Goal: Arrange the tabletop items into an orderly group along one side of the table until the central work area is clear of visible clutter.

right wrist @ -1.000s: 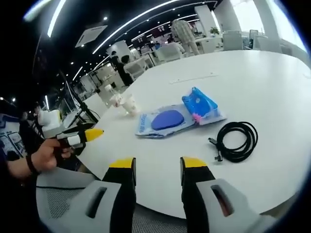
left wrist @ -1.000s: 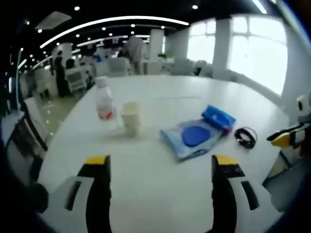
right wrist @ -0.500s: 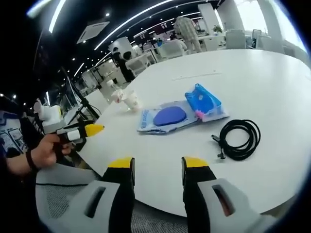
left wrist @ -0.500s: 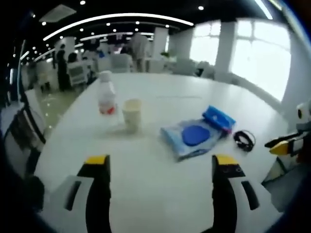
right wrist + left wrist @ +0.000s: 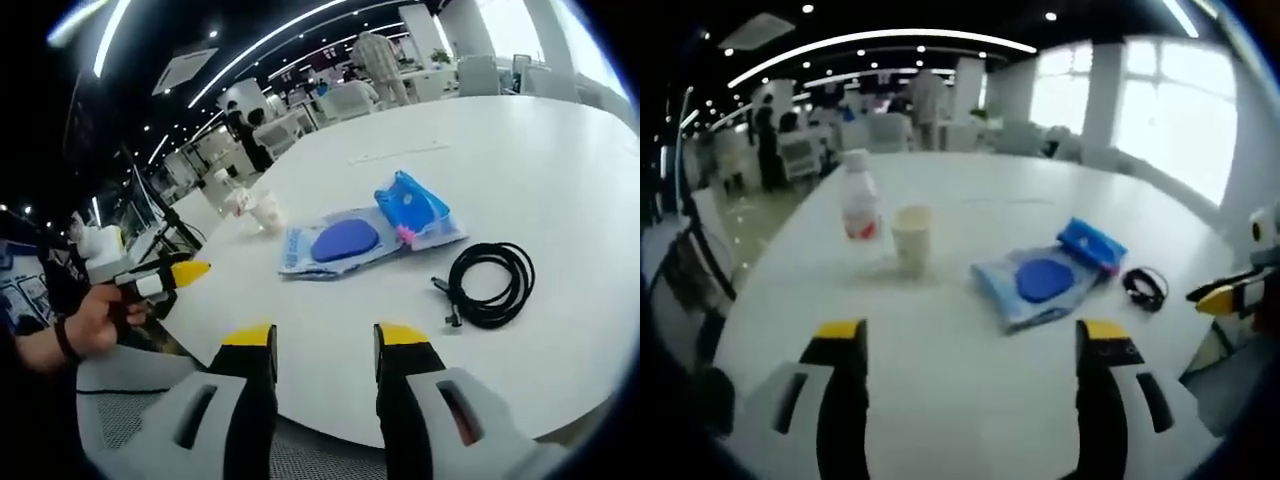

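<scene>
Cable (image 5: 487, 285) lies just ahead of the narrow, empty right gripper (image 5: 322, 340); left gripper (image 5: 968, 330) gapes wide.

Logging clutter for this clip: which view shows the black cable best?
The right gripper view: the black cable lies close, its coil and loose plug end distinct on the white table. In the left gripper view it is a small dark loop beside the blue packet.

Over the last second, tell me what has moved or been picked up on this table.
Nothing on the table has moved and nothing has been picked up. The bottle, cup, blue packets and black cable lie where they were. Both grippers, left and right, stay open and empty short of the items; the views have merely shifted a little.
</scene>
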`<state>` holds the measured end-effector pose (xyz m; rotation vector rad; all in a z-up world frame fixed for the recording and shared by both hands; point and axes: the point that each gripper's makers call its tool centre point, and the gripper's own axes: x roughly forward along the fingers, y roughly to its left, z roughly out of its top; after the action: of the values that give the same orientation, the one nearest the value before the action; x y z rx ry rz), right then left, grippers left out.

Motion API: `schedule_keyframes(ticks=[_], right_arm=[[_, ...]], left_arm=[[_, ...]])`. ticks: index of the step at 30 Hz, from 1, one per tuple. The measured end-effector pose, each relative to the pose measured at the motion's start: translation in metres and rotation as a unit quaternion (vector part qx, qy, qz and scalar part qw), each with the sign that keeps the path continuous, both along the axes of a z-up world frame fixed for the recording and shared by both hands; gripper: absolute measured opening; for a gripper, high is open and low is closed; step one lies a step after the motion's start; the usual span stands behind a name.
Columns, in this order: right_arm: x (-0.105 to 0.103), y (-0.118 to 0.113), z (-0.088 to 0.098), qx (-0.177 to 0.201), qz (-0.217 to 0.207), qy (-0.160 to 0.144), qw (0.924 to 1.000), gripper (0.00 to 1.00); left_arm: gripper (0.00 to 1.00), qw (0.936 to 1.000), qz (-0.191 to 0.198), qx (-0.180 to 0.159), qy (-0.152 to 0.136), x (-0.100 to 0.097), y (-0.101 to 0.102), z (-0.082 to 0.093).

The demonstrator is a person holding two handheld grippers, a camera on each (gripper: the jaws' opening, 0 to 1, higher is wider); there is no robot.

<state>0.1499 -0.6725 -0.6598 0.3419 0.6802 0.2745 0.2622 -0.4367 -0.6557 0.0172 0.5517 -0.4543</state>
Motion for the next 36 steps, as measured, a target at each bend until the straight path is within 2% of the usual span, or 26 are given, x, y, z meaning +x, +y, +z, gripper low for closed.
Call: schedule_keyframes(ticks=[5, 8, 15, 20, 23, 28, 30, 33, 36], right_arm=[[0.0, -0.01, -0.005, 0.011, -0.026, 0.015, 0.9995, 0.39], [0.004, -0.017, -0.004, 0.015, -0.041, 0.013, 0.9989, 0.39], [0.018, -0.028, -0.005, 0.002, -0.049, 0.02, 0.9986, 0.4], [0.04, -0.036, -0.006, -0.001, -0.067, 0.023, 0.9975, 0.39], [0.056, -0.04, -0.002, 0.034, -0.099, 0.015, 0.9944, 0.38], [0.075, -0.045, -0.005, 0.012, -0.099, 0.022, 0.9948, 0.38], [0.083, -0.051, -0.007, 0.013, -0.12, 0.022, 0.9924, 0.38], [0.089, -0.063, -0.018, -0.012, -0.144, 0.033, 0.989, 0.37], [0.095, -0.071, -0.032, 0.007, -0.179, 0.053, 0.9824, 0.37]], left_arm=[[0.83, 0.9999, 0.009, -0.006, -0.003, 0.0, 0.004, 0.003], [0.83, 0.9999, 0.009, -0.006, -0.008, 0.001, 0.004, 0.006], [0.83, 0.9999, 0.002, -0.003, -0.01, 0.001, 0.002, 0.005], [0.83, 0.9999, 0.003, -0.013, -0.007, 0.001, 0.002, 0.006], [0.83, 0.9997, 0.01, -0.02, -0.011, 0.003, 0.006, 0.009], [0.83, 0.9987, 0.028, -0.042, -0.01, 0.006, 0.01, 0.011], [0.83, 0.999, 0.028, -0.034, -0.011, 0.007, 0.011, 0.011], [0.82, 0.9992, 0.024, -0.027, -0.013, 0.007, 0.009, 0.011], [0.82, 0.9995, 0.02, -0.021, -0.014, 0.005, 0.007, 0.01]])
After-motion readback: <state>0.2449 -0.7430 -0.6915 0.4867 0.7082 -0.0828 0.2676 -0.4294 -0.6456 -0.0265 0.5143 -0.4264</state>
